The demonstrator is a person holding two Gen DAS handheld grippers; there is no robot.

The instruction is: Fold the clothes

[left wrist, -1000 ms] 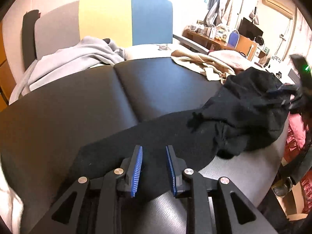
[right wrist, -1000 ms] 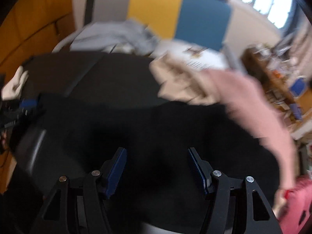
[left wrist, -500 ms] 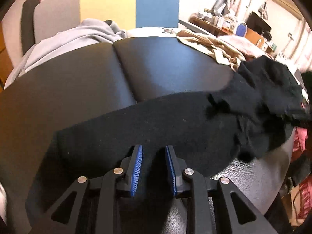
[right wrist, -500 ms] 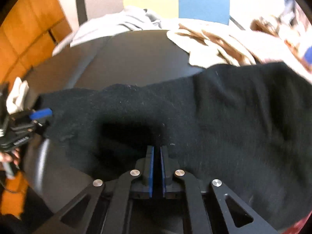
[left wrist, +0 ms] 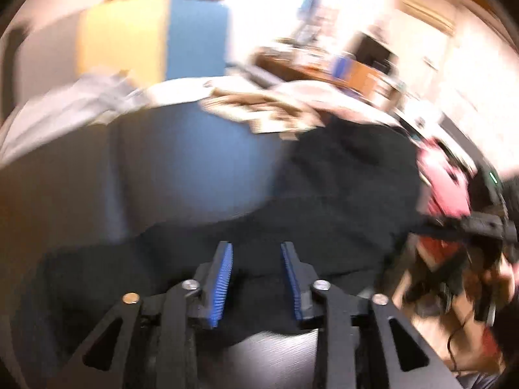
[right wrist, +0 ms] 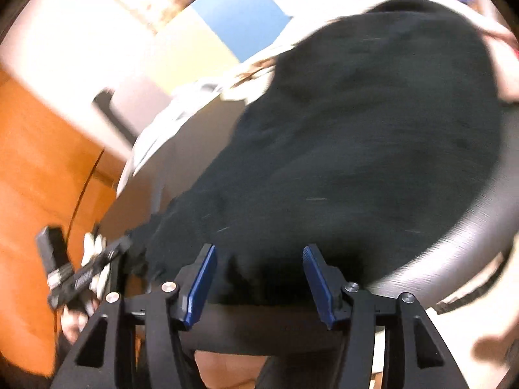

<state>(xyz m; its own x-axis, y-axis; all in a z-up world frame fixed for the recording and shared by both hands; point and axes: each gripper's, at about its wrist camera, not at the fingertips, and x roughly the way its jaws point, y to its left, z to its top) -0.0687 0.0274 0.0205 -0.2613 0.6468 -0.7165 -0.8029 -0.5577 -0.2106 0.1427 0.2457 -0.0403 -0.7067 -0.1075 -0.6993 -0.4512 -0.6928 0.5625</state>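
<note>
- Left wrist view: a dark padded table [left wrist: 181, 162] fills the middle, and far behind it stands a board with yellow and blue panels [left wrist: 155, 39]. The whole picture is blurry.
- A grey garment [left wrist: 65, 107] lies at the far left of the table. A tan cloth [left wrist: 259, 110] lies at the far side, right of the middle.
- The black garment [left wrist: 340, 188] is spread over the near and right part of the table. Something pink [left wrist: 444, 181] sits at its right edge.
- The left gripper [left wrist: 256, 278] is low over the near edge of the black garment. Its blue pads are apart and opening. The cloth lies under the gap, and the pads are not pressing on it.
- The right gripper shows at the far right as a dark blur.
- Right wrist view: this picture is tilted and blurry. An orange wooden wall [right wrist: 42, 168] is on the left.
- The black garment [right wrist: 356, 136] covers most of the table [right wrist: 470, 243], up to its near edge.
- The right gripper [right wrist: 259, 278] is at that near edge. Its pads are wide apart and opening, and they are not pinching the cloth.
- The left gripper [right wrist: 84, 275] shows near the left, at the black garment's corner.
</note>
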